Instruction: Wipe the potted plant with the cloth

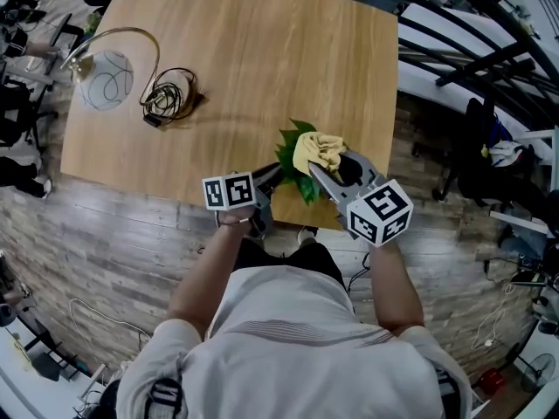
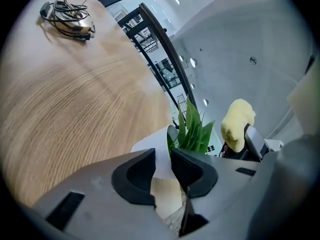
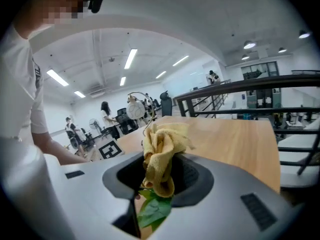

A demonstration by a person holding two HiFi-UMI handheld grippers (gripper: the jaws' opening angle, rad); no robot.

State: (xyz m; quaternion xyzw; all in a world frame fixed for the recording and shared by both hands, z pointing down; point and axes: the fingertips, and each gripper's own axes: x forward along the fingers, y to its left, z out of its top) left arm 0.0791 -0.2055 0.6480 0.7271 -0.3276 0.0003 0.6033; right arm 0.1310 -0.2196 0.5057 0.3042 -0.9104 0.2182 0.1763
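White short-sleeved shirt (image 1: 297, 339), thin darker stripe across it. Dark legwear (image 1: 288, 256) ahead of shirt, shorts or trousers, hard to tell. Striped straps (image 1: 162, 398) at shirt's shoulders. Beyond shirt, left gripper (image 1: 272, 175) and right gripper (image 1: 325, 175): grey moulded shells, black ribbed pads (image 2: 192, 171), rectangular slots (image 2: 67, 206). Left cube (image 1: 229, 190), right cube (image 1: 380, 212): white, black square markers.

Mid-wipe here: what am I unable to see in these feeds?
Pot: in head view, hidden under leaves and cloth; in left gripper view, its base sits behind the left hand-held gripper.
Cloth-to-leaf contact: in right gripper view, the right hand-held gripper blocks all but one leaf.
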